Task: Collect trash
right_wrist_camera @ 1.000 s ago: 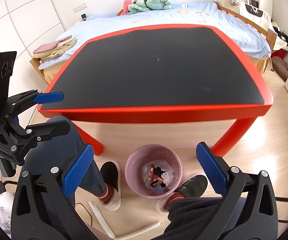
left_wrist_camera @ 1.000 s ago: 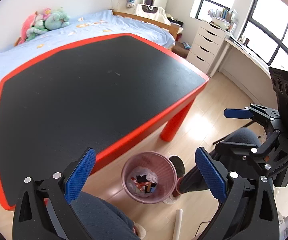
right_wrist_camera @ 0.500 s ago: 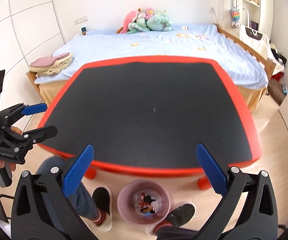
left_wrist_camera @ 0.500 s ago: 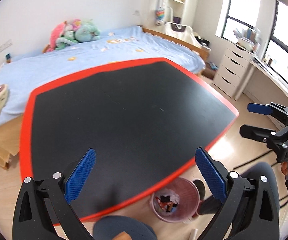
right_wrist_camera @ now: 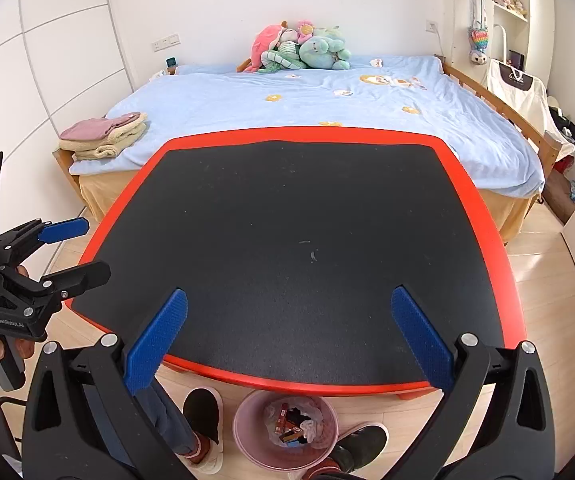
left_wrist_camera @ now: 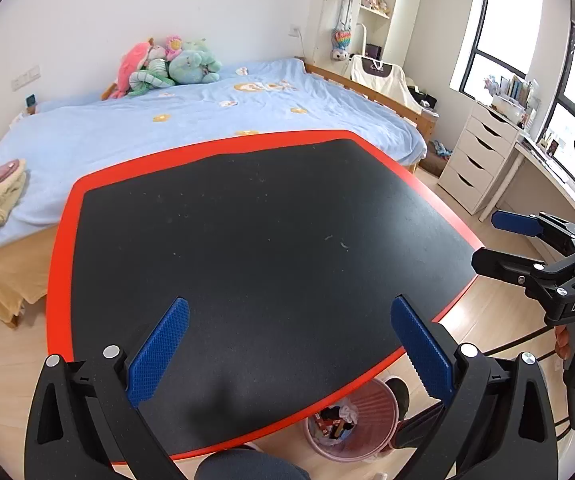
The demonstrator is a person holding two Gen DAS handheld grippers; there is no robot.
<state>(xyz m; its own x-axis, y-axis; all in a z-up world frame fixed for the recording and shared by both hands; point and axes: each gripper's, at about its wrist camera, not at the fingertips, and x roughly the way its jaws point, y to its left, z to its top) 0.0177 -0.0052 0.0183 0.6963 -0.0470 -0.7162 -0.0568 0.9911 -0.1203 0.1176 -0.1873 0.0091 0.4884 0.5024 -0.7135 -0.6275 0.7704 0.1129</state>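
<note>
A pink trash bin [right_wrist_camera: 287, 428] with wrappers and crumpled paper inside stands on the floor below the table's near edge; it also shows in the left wrist view [left_wrist_camera: 347, 424]. The black table top with a red rim [left_wrist_camera: 59, 248] carries only a few tiny specks [right_wrist_camera: 311, 254]. My left gripper [left_wrist_camera: 287, 344] is open and empty above the table's near edge; it also shows at the left of the right wrist view [right_wrist_camera: 75, 248]. My right gripper [right_wrist_camera: 287, 336] is open and empty above the near edge; it also shows at the right of the left wrist view [left_wrist_camera: 491, 240].
A bed with a blue sheet [right_wrist_camera: 327, 96] and plush toys [right_wrist_camera: 299, 50] lies behind the table. Folded towels [right_wrist_camera: 103, 136] sit on its corner. A white drawer unit [left_wrist_camera: 475, 160] stands at the right. The person's feet in slippers [right_wrist_camera: 203, 412] flank the bin.
Both grippers have risen and tilted up from over the bin on the floor to above the table top. The bin has slid to the bottom of both views. Both stayed open.
</note>
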